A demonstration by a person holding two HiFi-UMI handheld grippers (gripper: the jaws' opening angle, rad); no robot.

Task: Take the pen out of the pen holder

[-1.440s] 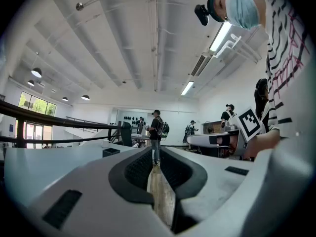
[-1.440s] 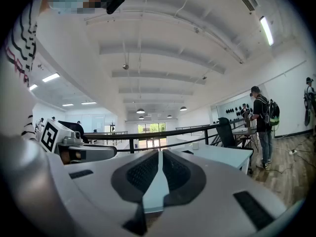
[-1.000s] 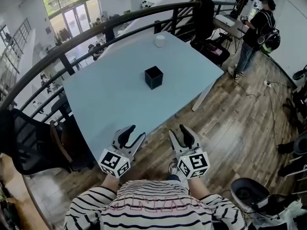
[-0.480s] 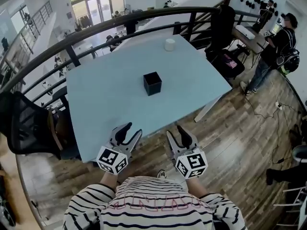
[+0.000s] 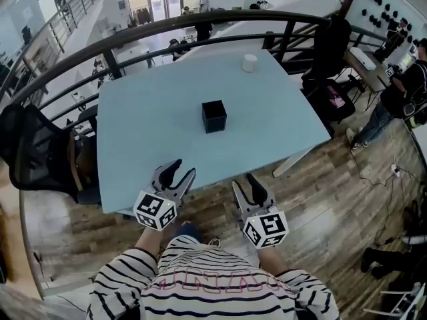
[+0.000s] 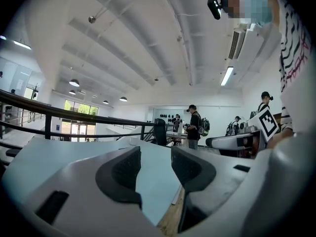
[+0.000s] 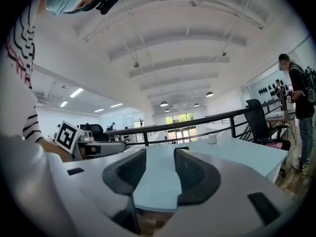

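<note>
Black pen holder [image 5: 214, 117] stands mid-desk [image 5: 140, 139]; no pen can be made out in it. White cup [image 5: 249, 63] sits near the far edge. Left gripper [image 5: 180, 173] is at the near edge and right gripper [image 5: 247, 189] just off it, both with fingers spread and nothing between them.

both grippers held low side by side, left gripper [image 5: 179, 175] and right gripper [image 5: 248, 189] jaws apart, empty.

The holder [image 5: 214, 116], well beyond the fingers [image 5: 171, 175], is too small and dark inside to tell its contents. In the right gripper view a finger [image 7: 195, 174] hides most of it.
</note>
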